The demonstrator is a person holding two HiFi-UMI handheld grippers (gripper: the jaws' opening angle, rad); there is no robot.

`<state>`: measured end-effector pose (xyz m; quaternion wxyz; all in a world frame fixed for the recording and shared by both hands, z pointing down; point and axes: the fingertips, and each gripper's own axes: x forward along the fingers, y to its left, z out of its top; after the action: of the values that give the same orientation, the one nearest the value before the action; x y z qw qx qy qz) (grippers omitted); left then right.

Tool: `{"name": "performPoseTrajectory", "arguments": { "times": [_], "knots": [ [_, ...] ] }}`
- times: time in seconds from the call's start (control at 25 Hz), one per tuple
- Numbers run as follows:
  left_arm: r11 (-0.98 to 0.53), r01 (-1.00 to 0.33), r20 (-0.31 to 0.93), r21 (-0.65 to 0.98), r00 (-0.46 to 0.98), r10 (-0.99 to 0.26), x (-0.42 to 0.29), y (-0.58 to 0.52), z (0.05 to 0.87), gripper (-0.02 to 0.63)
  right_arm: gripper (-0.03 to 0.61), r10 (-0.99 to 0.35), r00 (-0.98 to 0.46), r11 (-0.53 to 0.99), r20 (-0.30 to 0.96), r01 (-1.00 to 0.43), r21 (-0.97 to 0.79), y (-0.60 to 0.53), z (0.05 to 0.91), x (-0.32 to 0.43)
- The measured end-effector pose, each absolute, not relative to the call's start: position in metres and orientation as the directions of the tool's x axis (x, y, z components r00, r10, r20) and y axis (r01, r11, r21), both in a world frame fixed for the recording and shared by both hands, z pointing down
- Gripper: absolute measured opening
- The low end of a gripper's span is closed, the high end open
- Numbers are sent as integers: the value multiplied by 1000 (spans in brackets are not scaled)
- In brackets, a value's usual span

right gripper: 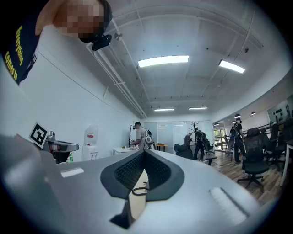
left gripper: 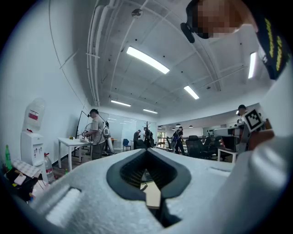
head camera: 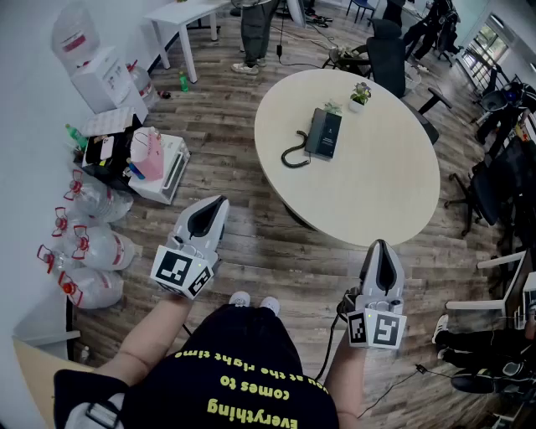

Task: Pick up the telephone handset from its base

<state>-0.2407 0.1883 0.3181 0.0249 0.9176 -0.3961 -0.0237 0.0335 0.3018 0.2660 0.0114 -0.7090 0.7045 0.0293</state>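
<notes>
A dark telephone lies on the round pale table, handset resting on its base, with the coiled cord looping off its near left corner. Both grippers are held level over the wood floor, well short of the table. In the head view my left gripper is shut and empty, left of the table's near edge. My right gripper is also shut and empty, just before that edge. In the left gripper view the left gripper frames a strip of table. In the right gripper view the cord shows past the right gripper.
Two small potted plants stand on the table behind the phone. A water dispenser, boxes and water bottles line the left wall. Office chairs ring the table's far and right sides. A person stands by a white desk.
</notes>
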Motion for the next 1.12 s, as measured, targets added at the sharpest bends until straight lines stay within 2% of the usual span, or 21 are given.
{"name": "performPoseTrajectory", "arguments": {
  "times": [0.64,0.72,0.84,0.96,1.12],
  "knots": [
    [-687,-723,-26,77,687,-726,-201,203,314,12,23,-997,-41,43,-58,-999,-29,314,273,55],
    [-692,-715,-5,94,695,-719,-194,203,319,101,67,-997,-58,61,-51,-997,-52,312,276,58],
    [-700,-707,18,107,705,-709,-182,205,323,203,178,-996,-86,89,-39,-992,-89,308,280,64],
    [-700,-708,43,95,705,-708,-171,207,326,261,244,-994,-105,109,-42,-989,-102,307,281,70],
    [-688,-719,57,98,694,-718,-163,211,324,290,278,-990,-137,140,-31,-984,-109,303,282,75]
  ]
}}
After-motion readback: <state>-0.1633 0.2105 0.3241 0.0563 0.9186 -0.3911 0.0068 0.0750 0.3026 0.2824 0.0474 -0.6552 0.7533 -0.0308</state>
